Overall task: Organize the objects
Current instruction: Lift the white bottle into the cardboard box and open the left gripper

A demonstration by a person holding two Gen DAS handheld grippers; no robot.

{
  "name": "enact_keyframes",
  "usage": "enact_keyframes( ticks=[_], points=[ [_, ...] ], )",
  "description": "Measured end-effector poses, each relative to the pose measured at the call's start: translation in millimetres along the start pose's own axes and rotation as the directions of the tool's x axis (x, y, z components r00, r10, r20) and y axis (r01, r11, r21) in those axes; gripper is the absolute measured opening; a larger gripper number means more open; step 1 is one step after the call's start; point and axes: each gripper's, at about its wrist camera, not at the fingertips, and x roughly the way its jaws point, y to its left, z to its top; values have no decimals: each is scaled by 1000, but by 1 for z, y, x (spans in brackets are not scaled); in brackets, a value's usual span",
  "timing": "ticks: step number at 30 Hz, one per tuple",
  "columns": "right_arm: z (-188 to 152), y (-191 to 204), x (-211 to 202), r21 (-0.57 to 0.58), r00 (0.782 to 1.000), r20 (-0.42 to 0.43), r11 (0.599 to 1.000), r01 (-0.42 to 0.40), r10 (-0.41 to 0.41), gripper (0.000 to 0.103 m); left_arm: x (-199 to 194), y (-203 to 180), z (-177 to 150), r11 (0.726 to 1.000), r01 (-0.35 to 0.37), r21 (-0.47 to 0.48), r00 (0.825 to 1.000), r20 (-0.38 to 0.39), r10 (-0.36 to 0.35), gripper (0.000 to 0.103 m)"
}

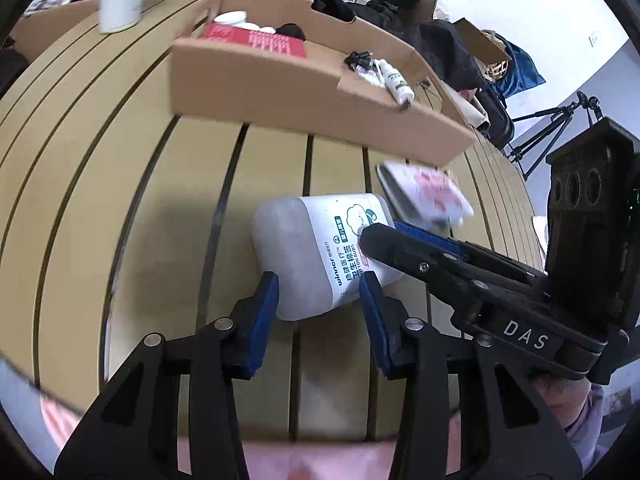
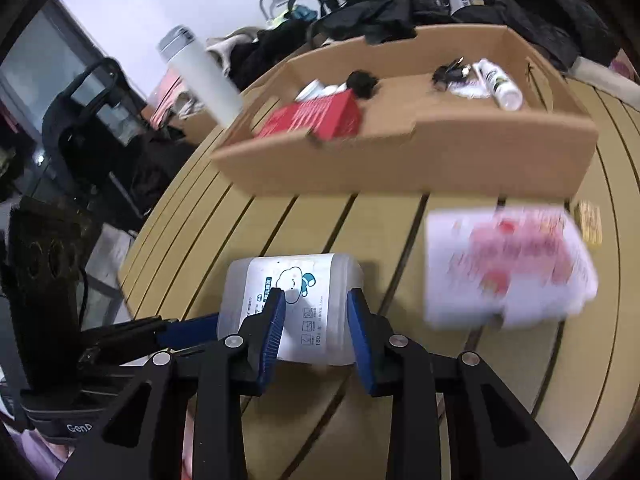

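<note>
Straddling cotton-bud box (image 2: 316,312), right claw (image 2: 316,320), contact unclear, left claw (image 1: 320,304) open

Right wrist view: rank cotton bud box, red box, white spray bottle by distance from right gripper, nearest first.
From the right gripper:
1. cotton bud box, between its fingers, on the table.
2. red box, in the cardboard tray, left end.
3. white spray bottle, tray's far right.

Left tongs (image 1: 320,292) parted, angled downward. Right tongs (image 2: 316,312) likewise parted, reaching in from the right, crossing just ahead of the left fingers (image 1: 264,300).
</note>
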Motion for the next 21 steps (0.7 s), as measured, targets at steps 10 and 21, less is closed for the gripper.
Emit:
enact_keyframes(
  ticks=[10, 21],
  points=[
    [-62, 7, -29, 51, 999, -9, 998, -41, 42, 35, -20, -13, -51, 1000, -2, 9, 1000, -7, 2, 33],
    [-21, 6, -105, 20, 991, 134, 1000, 11, -14, 27, -60, -70, 9, 987, 70, 145, 987, 135, -90, 31]
  ],
)
